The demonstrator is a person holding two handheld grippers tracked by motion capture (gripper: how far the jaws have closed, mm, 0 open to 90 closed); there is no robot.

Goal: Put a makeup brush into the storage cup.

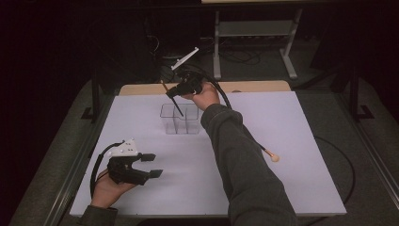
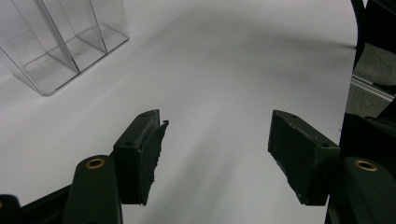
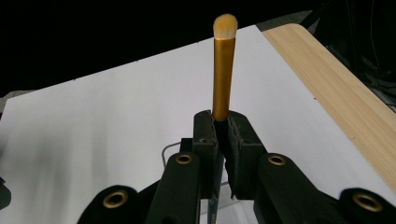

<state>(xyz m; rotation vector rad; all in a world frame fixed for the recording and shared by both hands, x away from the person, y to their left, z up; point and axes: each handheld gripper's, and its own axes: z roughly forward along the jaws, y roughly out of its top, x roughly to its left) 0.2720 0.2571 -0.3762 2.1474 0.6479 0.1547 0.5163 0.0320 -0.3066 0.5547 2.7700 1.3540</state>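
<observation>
Clamping brush point(image 3: 223, 70) upright in right gripper point(image 3: 223, 126) jaws | left gripper point(image 2: 215, 149) jaws apart

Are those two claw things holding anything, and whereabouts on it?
The right gripper clamps a makeup brush just below its gold ferrule, bristles up. The left gripper is open, holding nothing.

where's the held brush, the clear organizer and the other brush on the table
held brush point(image 3: 223, 79), right gripper view, gold ferrule
clear organizer point(image 1: 180, 123), high view, front wall
other brush point(image 1: 274, 157), high view, pale bristle tip
</observation>
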